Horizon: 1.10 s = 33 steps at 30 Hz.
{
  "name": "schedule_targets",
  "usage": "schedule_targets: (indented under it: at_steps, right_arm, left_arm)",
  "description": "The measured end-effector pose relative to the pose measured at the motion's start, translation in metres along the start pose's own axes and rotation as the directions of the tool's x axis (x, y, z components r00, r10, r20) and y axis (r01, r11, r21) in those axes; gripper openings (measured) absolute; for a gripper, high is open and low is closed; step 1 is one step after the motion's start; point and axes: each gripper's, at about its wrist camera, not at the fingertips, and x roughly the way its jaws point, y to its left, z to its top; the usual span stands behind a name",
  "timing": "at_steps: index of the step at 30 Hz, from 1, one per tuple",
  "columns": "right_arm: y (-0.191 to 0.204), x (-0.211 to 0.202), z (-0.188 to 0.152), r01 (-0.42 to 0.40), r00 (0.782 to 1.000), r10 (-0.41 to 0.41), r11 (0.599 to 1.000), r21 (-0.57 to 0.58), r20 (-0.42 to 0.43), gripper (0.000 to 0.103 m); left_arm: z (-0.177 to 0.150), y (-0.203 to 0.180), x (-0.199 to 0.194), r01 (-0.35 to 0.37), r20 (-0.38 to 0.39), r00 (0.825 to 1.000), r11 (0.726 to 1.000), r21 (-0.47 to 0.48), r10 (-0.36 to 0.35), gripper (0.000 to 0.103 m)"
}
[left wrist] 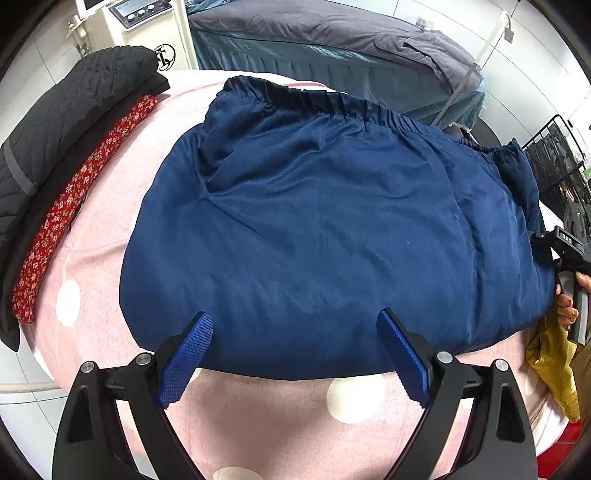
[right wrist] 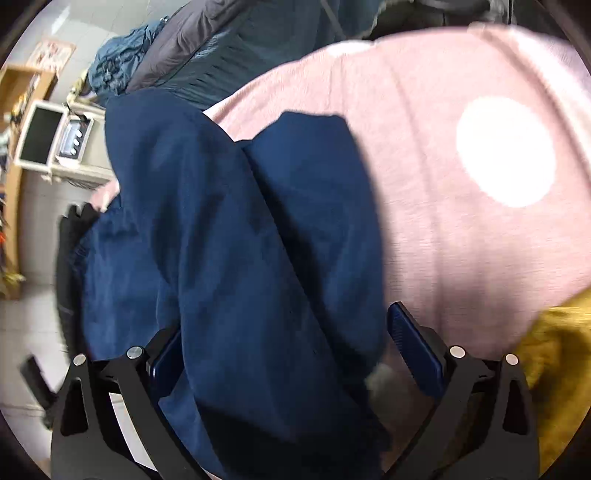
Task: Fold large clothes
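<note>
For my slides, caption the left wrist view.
Open left gripper poised before folded navy garment on pink sheet.

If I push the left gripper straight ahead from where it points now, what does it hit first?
Most likely the near folded edge of the navy garment, which lies directly ahead of the open left gripper on the pink spotted cover. Height above the cloth is unclear.

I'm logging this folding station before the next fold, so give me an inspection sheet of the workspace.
Surface: pink polka-dot cover, mildly creased.
Job's things: navy garment spread flat, elastic waistband on the far side.
Clutter: black quilted garment over a red floral cloth at the left edge; mustard cloth at the right edge.
Grippers: left gripper open at the garment's near edge; right gripper open, with navy fabric between its fingers.
Cables: nothing seen.
Surroundings: grey-covered bed, white machine, black wire rack.
</note>
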Motion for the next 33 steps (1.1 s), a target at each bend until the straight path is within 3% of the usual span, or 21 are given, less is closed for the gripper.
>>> schedule_targets:
  at_steps: [2,9,14,19,26,31,33]
  right_arm:
    - [-0.007,0.008,-0.001,-0.033,0.999,0.033,0.998,0.054,-0.006,0.097]
    - [0.005,0.012,-0.013,-0.053,0.998,0.054,0.998,0.045,-0.013,0.097]
    - [0.021,0.017,-0.022,0.022,0.999,-0.023,0.999,-0.035,-0.028,0.097]
    - [0.026,0.021,-0.021,0.046,0.999,-0.047,0.999,-0.02,-0.027,0.097]
    - [0.035,0.029,-0.023,0.1,0.994,-0.101,0.995,-0.028,-0.038,0.097]
    - [0.044,0.036,-0.022,0.154,0.987,-0.156,0.987,-0.044,-0.041,0.097]
    - [0.052,0.041,-0.021,0.186,0.981,-0.189,0.981,-0.05,-0.043,0.097]
  left_arm:
    - [0.0,0.002,0.001,0.0,-0.003,1.0,1.0,-0.007,0.0,0.088]
    - [0.004,0.014,0.005,0.038,-0.011,0.999,0.998,-0.054,-0.039,0.088]
    - [0.02,0.047,0.001,0.08,0.027,0.997,0.987,-0.141,-0.077,0.088]
    - [0.039,0.094,0.003,0.068,0.055,0.997,0.966,-0.248,-0.056,0.091]
    - [0.068,0.135,0.041,0.055,-0.009,0.998,0.969,-0.239,-0.059,0.092]
    - [0.095,0.152,0.092,0.117,-0.112,0.982,0.951,-0.287,-0.154,0.092]
    - [0.104,0.151,0.115,0.18,-0.142,0.962,0.935,-0.307,-0.232,0.092]
